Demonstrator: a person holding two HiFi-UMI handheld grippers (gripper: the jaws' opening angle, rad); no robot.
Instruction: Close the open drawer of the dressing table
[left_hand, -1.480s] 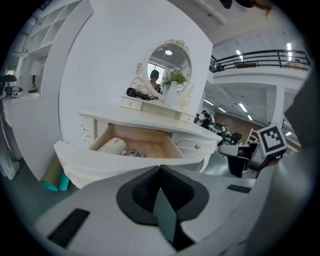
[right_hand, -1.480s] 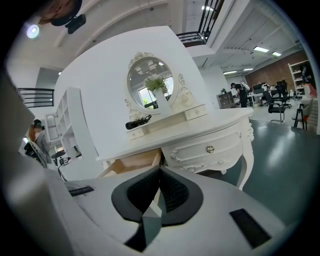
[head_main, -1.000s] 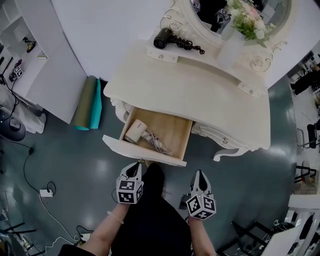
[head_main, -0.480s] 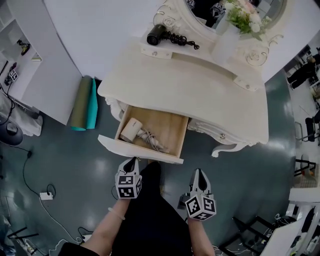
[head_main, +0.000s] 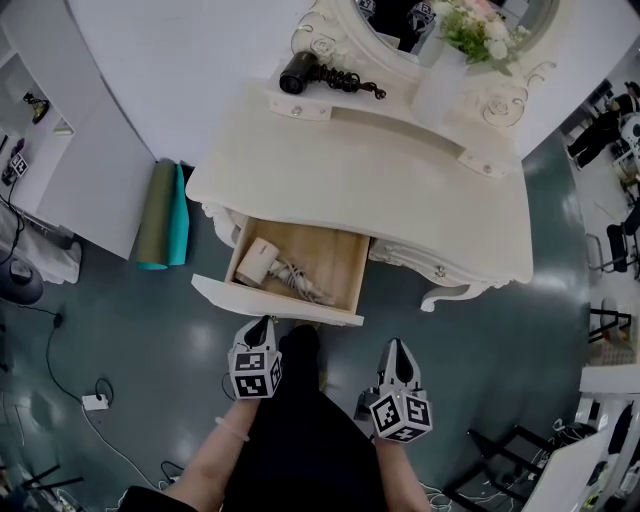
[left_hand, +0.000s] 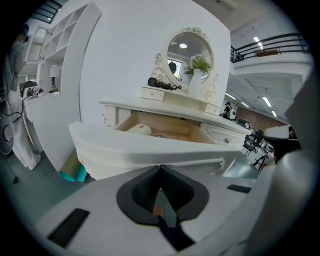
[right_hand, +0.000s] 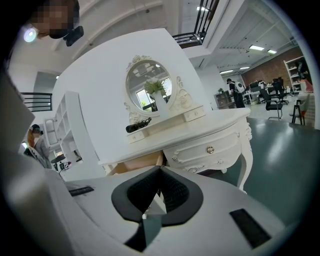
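The cream dressing table (head_main: 380, 180) has its left drawer (head_main: 300, 262) pulled out, with a white hair dryer (head_main: 258, 262) and its cord inside. The drawer's curved front panel (head_main: 272, 303) faces me. My left gripper (head_main: 264, 324) is shut and empty, its tips right at the panel's lower edge; I cannot tell whether they touch. In the left gripper view the panel (left_hand: 150, 147) fills the space just past the left gripper (left_hand: 160, 166). My right gripper (head_main: 398, 346) is shut and empty, lower and to the right, off the drawer. The right gripper (right_hand: 161, 168) points at the table's right drawer knob (right_hand: 210, 149).
A black hair dryer (head_main: 300, 72) and a vase of flowers (head_main: 442, 82) stand at the back of the table top under the mirror. Rolled green and teal mats (head_main: 162, 215) lean at the table's left. White shelving (head_main: 30, 110) stands far left. Cables (head_main: 95, 400) lie on the floor.
The table has slid up and left in the head view. The drawer stands as far out as before. Both grippers stay shut below it, the left one a little nearer the panel.
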